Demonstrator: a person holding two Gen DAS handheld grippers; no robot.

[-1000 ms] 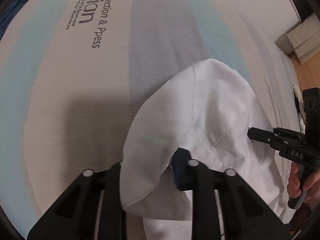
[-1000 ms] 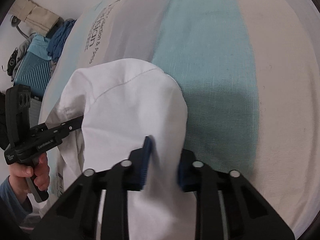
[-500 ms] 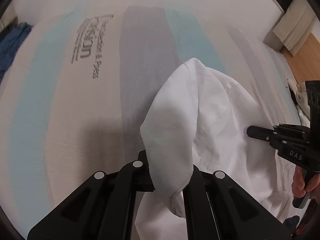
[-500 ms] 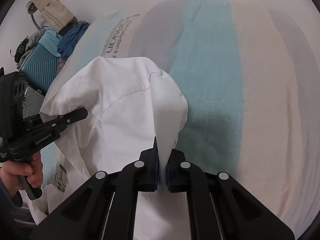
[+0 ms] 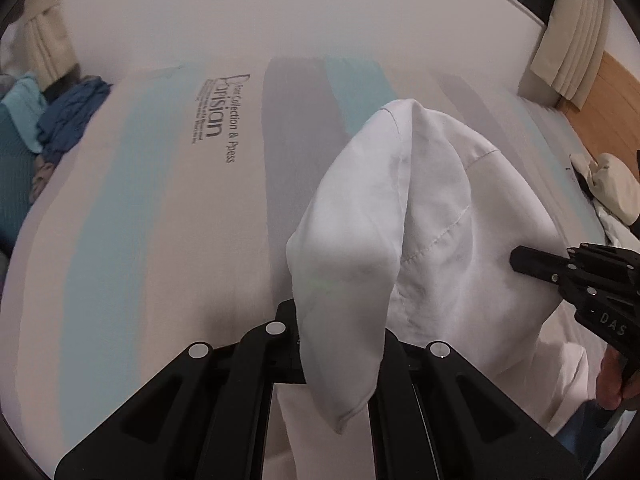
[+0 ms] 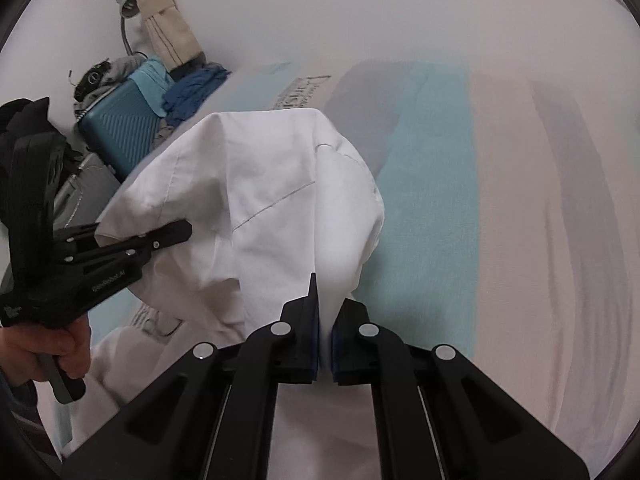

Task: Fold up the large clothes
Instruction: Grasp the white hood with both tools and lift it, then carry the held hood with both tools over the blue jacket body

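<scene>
The white garment (image 6: pixel 276 200) is hanging in the air above the striped bed (image 6: pixel 500 200), bunched between both tools. The right gripper (image 6: pixel 325 332) is pinching a fold of it, fingers (image 6: pixel 304 320) pressed nearly together on the cloth. The left gripper (image 5: pixel 340 344) is gripping another fold that is draping over its fingers and hiding them. The fabric looks light, thin, limp, likely creasing and slipping easily; seams or hem edges would probably be giving the surest hold. Left of the fingers, a teal suitcase (image 6: pixel 120 132) is carrying piled clothes on its top.
</scene>
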